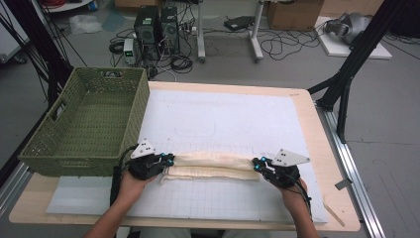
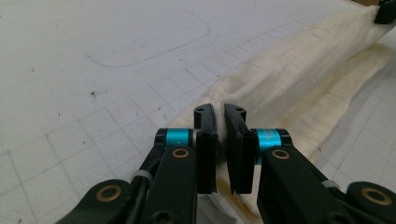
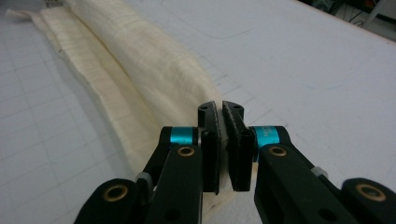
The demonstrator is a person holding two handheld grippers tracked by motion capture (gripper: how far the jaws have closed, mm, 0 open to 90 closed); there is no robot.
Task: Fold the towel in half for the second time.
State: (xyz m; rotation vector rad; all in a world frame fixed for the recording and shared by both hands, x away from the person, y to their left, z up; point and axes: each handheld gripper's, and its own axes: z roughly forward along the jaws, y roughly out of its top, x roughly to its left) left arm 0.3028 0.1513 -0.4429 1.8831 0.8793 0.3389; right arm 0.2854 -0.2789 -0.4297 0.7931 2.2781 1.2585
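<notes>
**Cloth fold: one fold in, both ends pinched**

Cream woven cloth lies as a long doubled strip spanning between the fingers. Left gripper and right gripper each clamp an end. Judged midway; further folds and the green wicker basket remain. The left gripper view shows brownish staining under the jaws.

One folded cream cloth; one green basket; two grippers; one white mat.

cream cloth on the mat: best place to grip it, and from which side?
By its two short ends, one gripper from each side along its length. The cream cloth lies folded in a long narrow band, and the left gripper and right gripper already pinch those ends.
</notes>
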